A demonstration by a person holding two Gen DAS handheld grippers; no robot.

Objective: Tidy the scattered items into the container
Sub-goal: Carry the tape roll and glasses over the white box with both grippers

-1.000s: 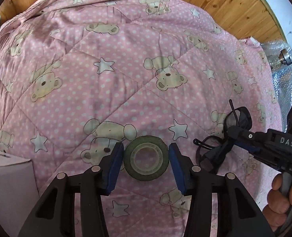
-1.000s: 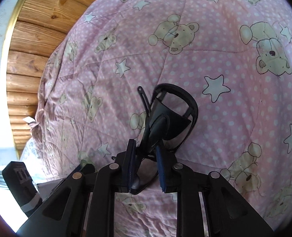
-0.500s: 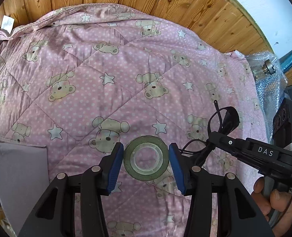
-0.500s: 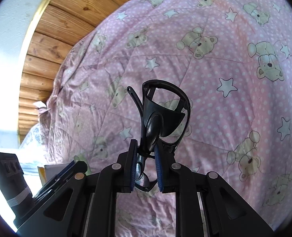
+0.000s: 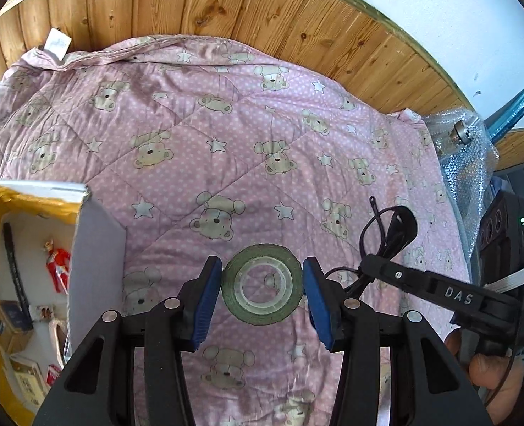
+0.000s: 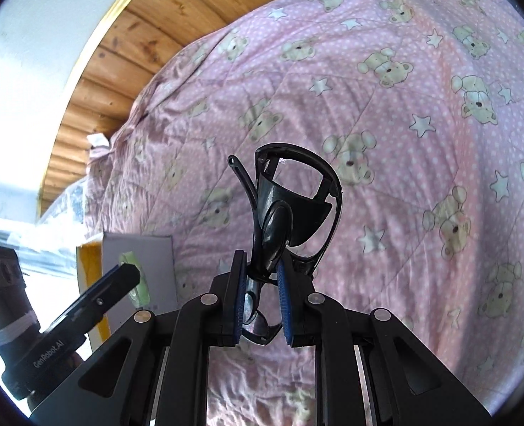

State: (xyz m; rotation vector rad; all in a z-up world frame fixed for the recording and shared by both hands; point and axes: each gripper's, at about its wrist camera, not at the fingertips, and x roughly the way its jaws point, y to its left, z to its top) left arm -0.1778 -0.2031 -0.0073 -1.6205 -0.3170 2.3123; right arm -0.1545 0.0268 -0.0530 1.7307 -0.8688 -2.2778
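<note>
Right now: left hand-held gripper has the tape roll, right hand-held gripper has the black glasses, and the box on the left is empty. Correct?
Not quite: the box is not empty. The left wrist view shows several small items inside it. The rest holds: the left hand-held gripper has the tape roll, and the right hand-held gripper has the black glasses.

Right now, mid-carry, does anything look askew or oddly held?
Yes: the black glasses in the right claw are pinched only at their folded lower end and stick up tilted. The tape roll sits squarely between the left claw's pads.
</note>
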